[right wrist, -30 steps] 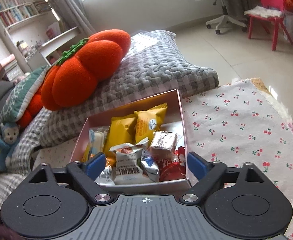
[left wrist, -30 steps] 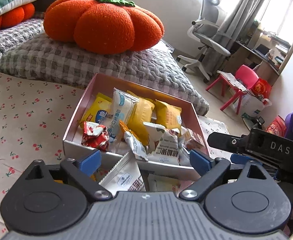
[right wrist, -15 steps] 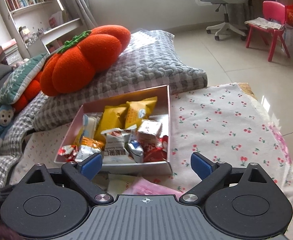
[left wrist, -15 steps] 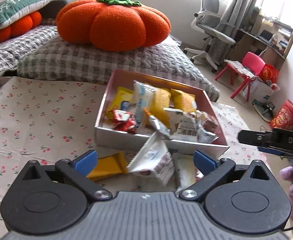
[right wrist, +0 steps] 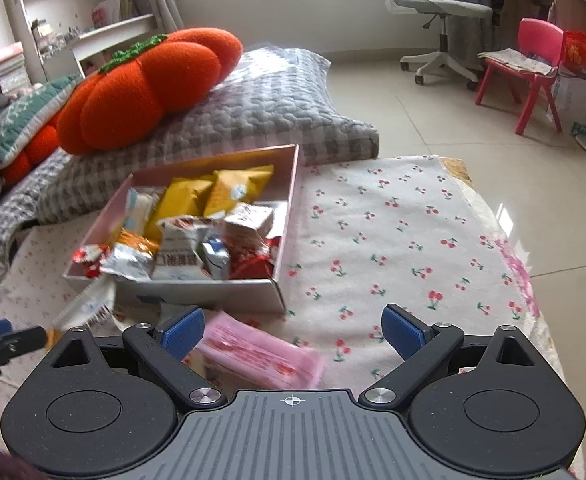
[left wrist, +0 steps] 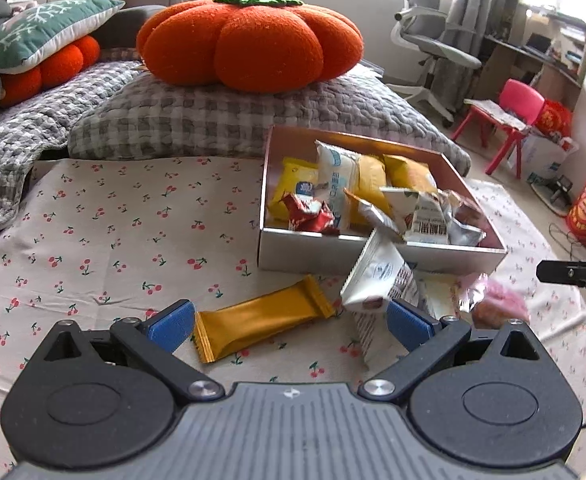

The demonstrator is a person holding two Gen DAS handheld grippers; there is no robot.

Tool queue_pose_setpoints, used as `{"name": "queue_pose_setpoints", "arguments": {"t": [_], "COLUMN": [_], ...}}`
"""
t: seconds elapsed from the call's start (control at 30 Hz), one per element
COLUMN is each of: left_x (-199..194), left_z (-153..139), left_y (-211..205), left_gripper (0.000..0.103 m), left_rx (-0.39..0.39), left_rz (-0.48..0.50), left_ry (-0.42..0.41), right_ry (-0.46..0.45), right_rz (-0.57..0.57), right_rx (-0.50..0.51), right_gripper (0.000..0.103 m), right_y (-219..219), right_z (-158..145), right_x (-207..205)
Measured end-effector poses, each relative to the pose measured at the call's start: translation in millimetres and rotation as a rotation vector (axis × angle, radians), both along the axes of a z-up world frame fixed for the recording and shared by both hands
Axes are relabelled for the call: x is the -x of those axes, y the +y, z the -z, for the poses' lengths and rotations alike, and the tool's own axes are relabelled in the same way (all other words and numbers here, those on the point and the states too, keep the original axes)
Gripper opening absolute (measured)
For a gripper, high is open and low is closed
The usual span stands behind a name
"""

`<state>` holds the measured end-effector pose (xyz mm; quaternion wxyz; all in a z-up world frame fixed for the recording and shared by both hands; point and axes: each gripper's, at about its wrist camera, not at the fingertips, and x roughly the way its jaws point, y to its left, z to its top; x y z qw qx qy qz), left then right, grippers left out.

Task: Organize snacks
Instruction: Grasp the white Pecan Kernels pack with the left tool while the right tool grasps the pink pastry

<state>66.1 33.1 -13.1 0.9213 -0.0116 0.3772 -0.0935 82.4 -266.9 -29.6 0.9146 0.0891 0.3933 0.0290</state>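
Note:
A pink box (left wrist: 377, 258) (right wrist: 221, 291) holds several wrapped snacks on the cherry-print cloth. In front of it lie a yellow bar (left wrist: 259, 322), a white packet (left wrist: 377, 276) leaning on the box wall, and a pink packet (right wrist: 259, 354) (left wrist: 497, 304). My left gripper (left wrist: 289, 326) is open and empty, its blue fingertips either side of the yellow bar and white packet. My right gripper (right wrist: 291, 330) is open and empty, with the pink packet between its fingers, near the left one. The right gripper's tip (left wrist: 573, 274) shows at the left wrist view's right edge.
A grey checked cushion (left wrist: 221, 120) with an orange pumpkin pillow (left wrist: 249, 40) lies behind the box. More pillows (left wrist: 41, 52) are at the left. The cloth's right edge (right wrist: 505, 248) borders tiled floor with a pink chair (right wrist: 533, 64) and an office chair (right wrist: 441, 12).
Both grippers have pulled back from the box. The yellow bar, white packet and pink packet in front of the box have come into view.

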Motion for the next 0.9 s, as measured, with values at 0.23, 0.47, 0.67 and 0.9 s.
{"name": "queue_pose_setpoints", "arguments": {"t": [0.23,0.47,0.67,0.9], "left_x": [9.9,14.6,16.7,12.2], "left_z": [9.1,17.1,22.1,30.4], "left_y": [-4.7,-16.6,-27.1,-32.6], "left_gripper": [0.102,0.102,0.102,0.101], "left_rx": [-0.019,-0.015,-0.008,0.025], "left_rz": [0.075,0.140,0.171,0.192], "left_ry": [-0.034,-0.054,-0.080,-0.084], "right_ry": [-0.009,-0.021,-0.011,0.008], "right_rz": [-0.041,-0.135,-0.173,-0.212], "right_rx": [0.089,0.191,0.215,0.244], "right_gripper": [0.097,0.097,0.097,0.097], "right_y": [6.3,18.4,20.4,17.4], "right_z": [9.7,20.9,36.4,54.8], "right_x": [9.5,19.2,24.1,21.2]}}
